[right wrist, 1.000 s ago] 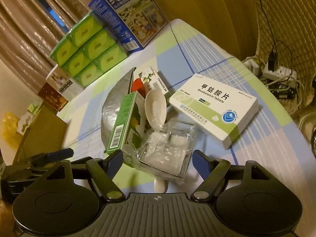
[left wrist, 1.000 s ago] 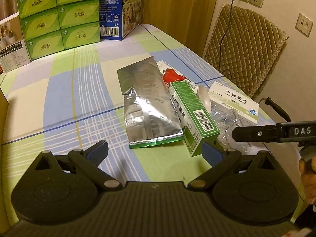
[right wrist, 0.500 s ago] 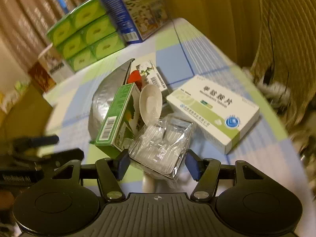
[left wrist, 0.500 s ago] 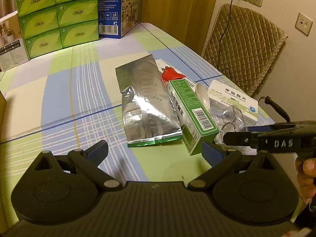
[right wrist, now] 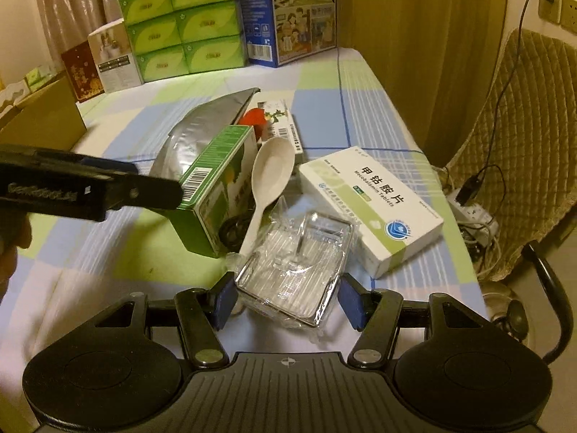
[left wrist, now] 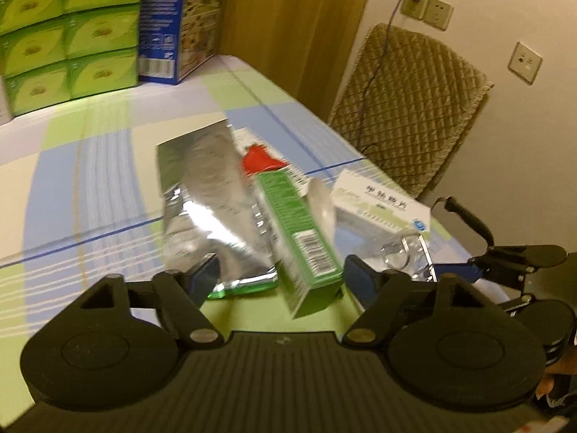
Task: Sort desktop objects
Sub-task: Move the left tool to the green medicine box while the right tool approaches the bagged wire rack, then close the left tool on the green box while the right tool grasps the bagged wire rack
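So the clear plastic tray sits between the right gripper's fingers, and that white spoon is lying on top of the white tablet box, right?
Not quite. The clear plastic tray does sit between the right gripper's fingers, but the white spoon is not on the white tablet box. The right wrist view shows it beside that box, leaning against the green box.

Both wrist views low, close, facing shared green box (left wrist: 301, 238) (right wrist: 216, 187).
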`<state>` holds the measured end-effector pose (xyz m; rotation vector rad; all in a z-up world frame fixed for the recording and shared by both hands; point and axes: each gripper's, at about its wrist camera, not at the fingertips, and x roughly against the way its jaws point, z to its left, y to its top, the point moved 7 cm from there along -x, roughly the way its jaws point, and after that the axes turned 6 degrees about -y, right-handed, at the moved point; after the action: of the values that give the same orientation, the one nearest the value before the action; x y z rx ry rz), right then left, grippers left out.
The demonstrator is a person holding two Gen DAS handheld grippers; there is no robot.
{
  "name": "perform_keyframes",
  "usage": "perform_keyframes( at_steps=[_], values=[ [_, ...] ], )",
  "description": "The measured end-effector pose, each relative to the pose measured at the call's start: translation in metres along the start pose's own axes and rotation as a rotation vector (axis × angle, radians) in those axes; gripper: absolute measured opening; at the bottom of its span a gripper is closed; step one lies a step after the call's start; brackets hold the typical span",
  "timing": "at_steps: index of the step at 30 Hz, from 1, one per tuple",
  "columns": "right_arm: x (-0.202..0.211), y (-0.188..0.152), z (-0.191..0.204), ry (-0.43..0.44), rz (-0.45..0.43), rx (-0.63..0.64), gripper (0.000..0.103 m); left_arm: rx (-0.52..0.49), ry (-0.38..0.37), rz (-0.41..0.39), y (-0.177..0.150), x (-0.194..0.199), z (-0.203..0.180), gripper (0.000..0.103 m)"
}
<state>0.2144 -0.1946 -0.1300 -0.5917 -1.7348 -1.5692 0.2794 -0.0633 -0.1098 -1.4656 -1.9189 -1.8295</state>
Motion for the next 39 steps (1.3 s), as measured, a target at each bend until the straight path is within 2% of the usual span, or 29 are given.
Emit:
perform_keyframes(
  at_steps=[3, 5, 9, 16, 26, 29, 32, 36, 39],
  values=[
    [-0.001, 0.000, 0.001, 0.005, 0.000, 0.010, 0.058, -0.015, -0.017, 0.018, 0.000, -0.012, -0.006, 0.061],
    [-0.002, 0.001, 0.001, 0.010, 0.001, 0.015, 0.058, -0.016, -0.038, 0.034, 0.000, -0.020, -0.009, 0.048],
    [-0.003, 0.002, 0.002, 0.016, 0.003, 0.018, 0.058, -0.040, -0.043, 0.047, 0.000, -0.030, -0.014, 0.040],
    [0.000, 0.000, 0.006, 0.025, -0.001, 0.043, 0.057, -0.096, 0.023, 0.092, -0.008, -0.014, -0.018, 0.026],
    [0.035, -0.037, 0.025, 0.074, 0.006, 0.073, 0.057, -0.147, 0.103, 0.147, -0.065, 0.054, -0.031, 0.025],
    [0.045, -0.051, 0.031, 0.080, 0.010, 0.078, 0.058, -0.123, 0.114, 0.138, -0.085, 0.077, -0.034, 0.025],
    [0.054, -0.058, 0.037, 0.084, -0.007, 0.074, 0.059, -0.078, 0.091, 0.123, -0.096, 0.091, -0.033, 0.025],
    [0.066, -0.060, 0.046, 0.072, -0.070, 0.044, 0.084, -0.036, 0.083, 0.096, -0.096, 0.101, -0.024, 0.034],
    [0.065, -0.058, 0.050, 0.066, -0.075, -0.028, 0.086, -0.001, 0.076, 0.057, -0.090, 0.106, -0.019, 0.040]
  ],
)
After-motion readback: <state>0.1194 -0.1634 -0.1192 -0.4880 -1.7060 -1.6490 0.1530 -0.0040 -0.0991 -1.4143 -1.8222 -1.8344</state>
